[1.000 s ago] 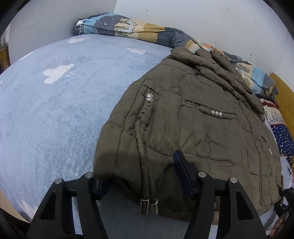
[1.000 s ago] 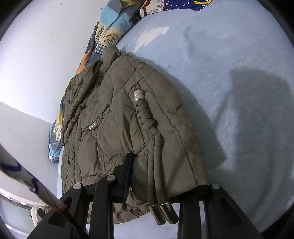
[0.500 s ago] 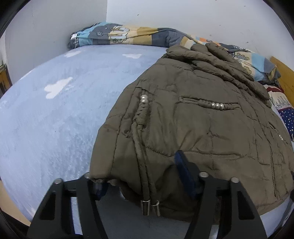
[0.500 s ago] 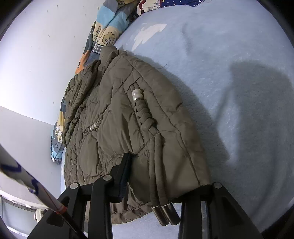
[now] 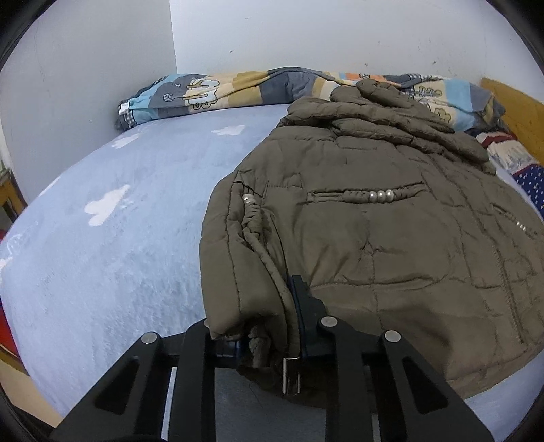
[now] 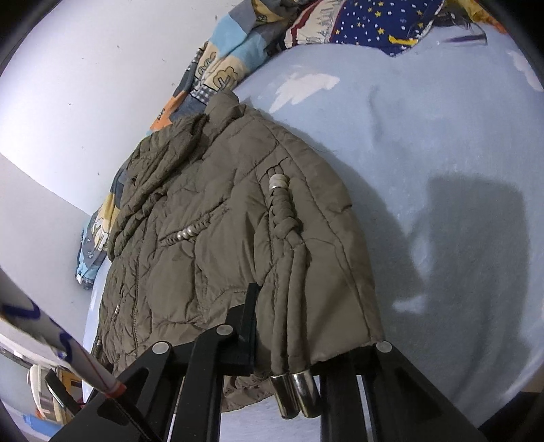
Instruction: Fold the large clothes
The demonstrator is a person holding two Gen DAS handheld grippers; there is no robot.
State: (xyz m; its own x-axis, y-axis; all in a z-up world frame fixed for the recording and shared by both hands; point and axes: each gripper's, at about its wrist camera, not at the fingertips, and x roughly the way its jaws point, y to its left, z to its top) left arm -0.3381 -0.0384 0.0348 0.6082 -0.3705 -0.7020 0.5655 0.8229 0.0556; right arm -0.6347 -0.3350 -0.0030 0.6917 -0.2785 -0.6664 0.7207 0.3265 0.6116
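**Both tongs clenched on the jacket's near hem**

An olive-brown quilted padded jacket (image 5: 391,238) is spread on a bed covered by a pale blue fleece sheet with white cloud shapes (image 5: 112,244). Its far end is bunched against a striped cartoon-print quilt (image 5: 238,90) rolled along the white wall.

The left tongs (image 5: 268,326) have just been closing, and the hem corner with its braided cord is pinched between the pads. The right tongs (image 6: 316,326) have likewise been closing, and the hem edge is clamped between them. Two metal-tipped drawstring ends (image 6: 295,394) are seen hanging down below the hem, just beside the right tongs. A navy star-patterned cloth (image 6: 370,27) is seen at the far side of the bed.
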